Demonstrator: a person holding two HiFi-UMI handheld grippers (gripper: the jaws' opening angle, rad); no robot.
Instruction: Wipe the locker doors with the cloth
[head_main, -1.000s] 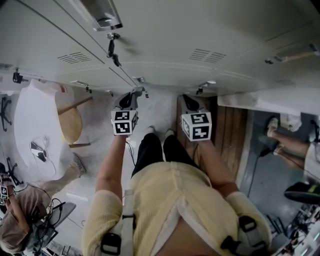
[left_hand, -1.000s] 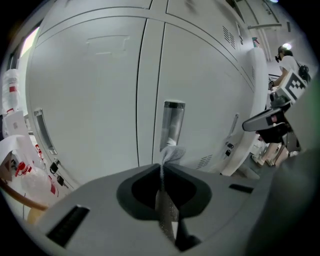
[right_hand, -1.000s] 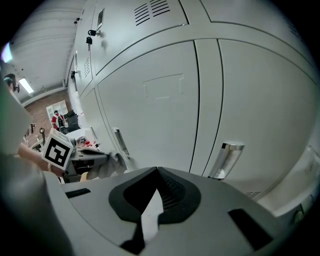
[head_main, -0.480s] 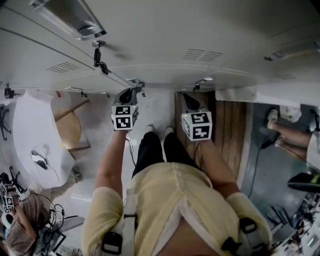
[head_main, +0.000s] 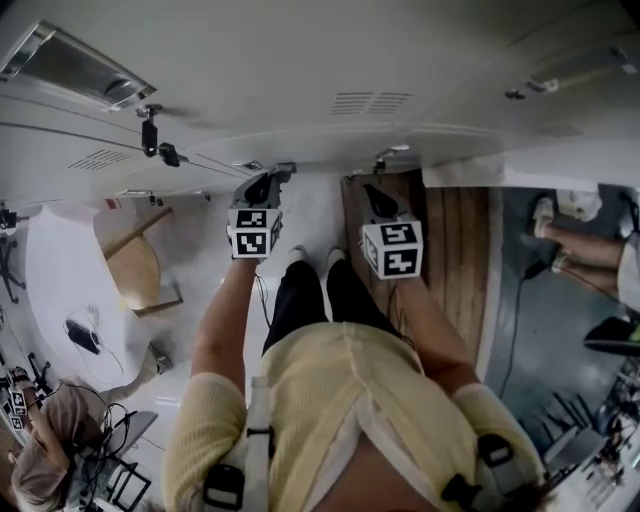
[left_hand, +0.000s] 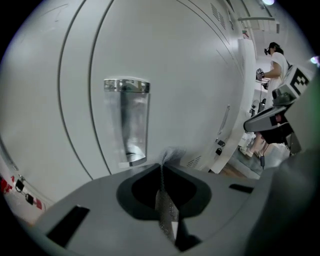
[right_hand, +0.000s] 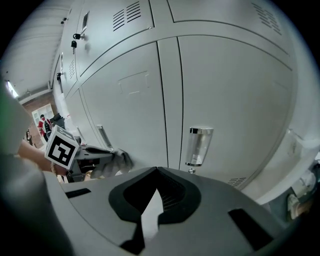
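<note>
Grey locker doors (head_main: 330, 60) fill the top of the head view. My left gripper (head_main: 270, 180) points at them, shut on a pale grey cloth (left_hand: 169, 156) whose tuft sticks out past the jaws close to a door, just beside a chrome handle (left_hand: 127, 120). From the right gripper view the cloth (right_hand: 119, 161) hangs at the left gripper's tip. My right gripper (head_main: 376, 196) is held beside it, a little short of the doors. Its jaws (right_hand: 157, 171) are shut with nothing between them, facing another chrome handle (right_hand: 198, 146).
A latch with a key (head_main: 150, 135) juts from a door at the upper left. Below it are a white round table (head_main: 55, 270) and a wooden stool (head_main: 140, 270). A wooden bench (head_main: 455, 260) lies to the right, with a person's legs (head_main: 585, 265) beyond. Another person (head_main: 45, 470) sits at the lower left.
The head view has swung, so the lockers and the latch slid leftwards in it. Both grippers keep nearly the same pose in front of the doors; the left one rose slightly.
</note>
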